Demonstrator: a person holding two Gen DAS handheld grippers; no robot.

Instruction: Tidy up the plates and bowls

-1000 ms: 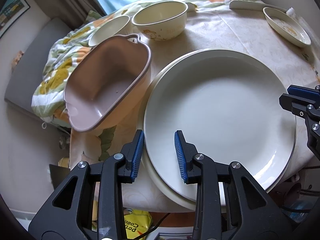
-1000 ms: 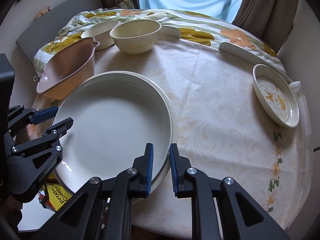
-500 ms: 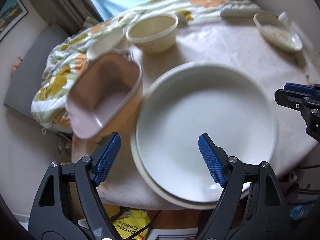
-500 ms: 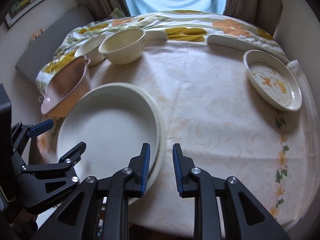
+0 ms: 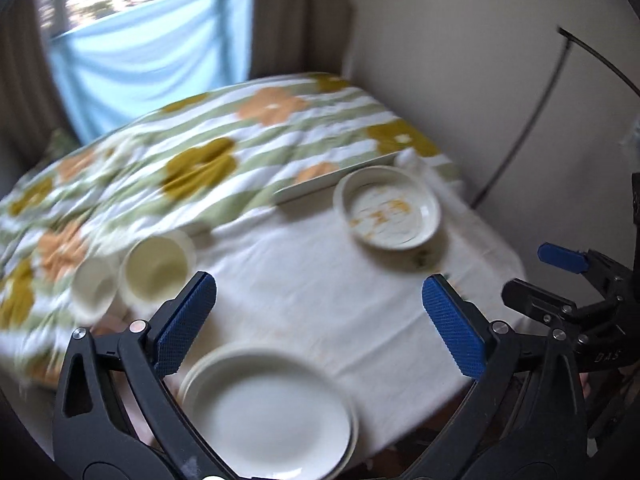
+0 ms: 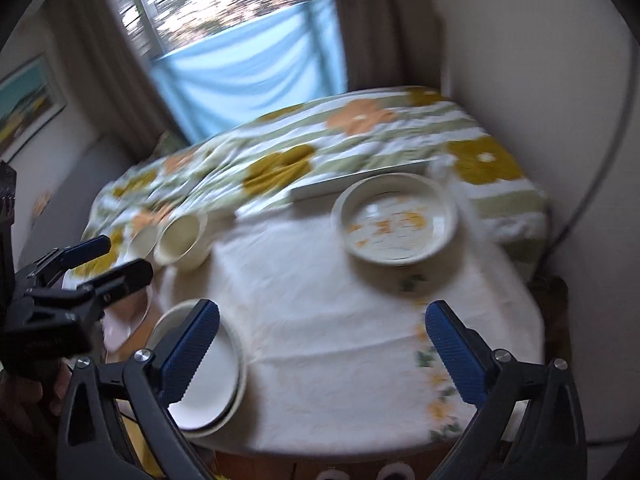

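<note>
Two stacked white plates (image 5: 272, 416) lie at the table's near left edge; they also show in the right wrist view (image 6: 208, 384). A patterned shallow bowl (image 5: 388, 212) sits at the far right, also in the right wrist view (image 6: 398, 222). Two cream bowls (image 5: 154, 268) stand at the left, also in the right wrist view (image 6: 180, 240). My left gripper (image 5: 320, 324) is open and empty above the plates. My right gripper (image 6: 324, 344) is open and empty, high over the table.
A long white tray (image 6: 360, 182) lies behind the patterned bowl. A pink dish (image 6: 128, 316) sits at the left edge, partly hidden by the left gripper. A flowered blanket (image 5: 208, 160) covers the far side. A wall stands close on the right.
Both grippers have let go of the white plate, opened wide and pulled back and up from the table. The views are blurred from the motion.
</note>
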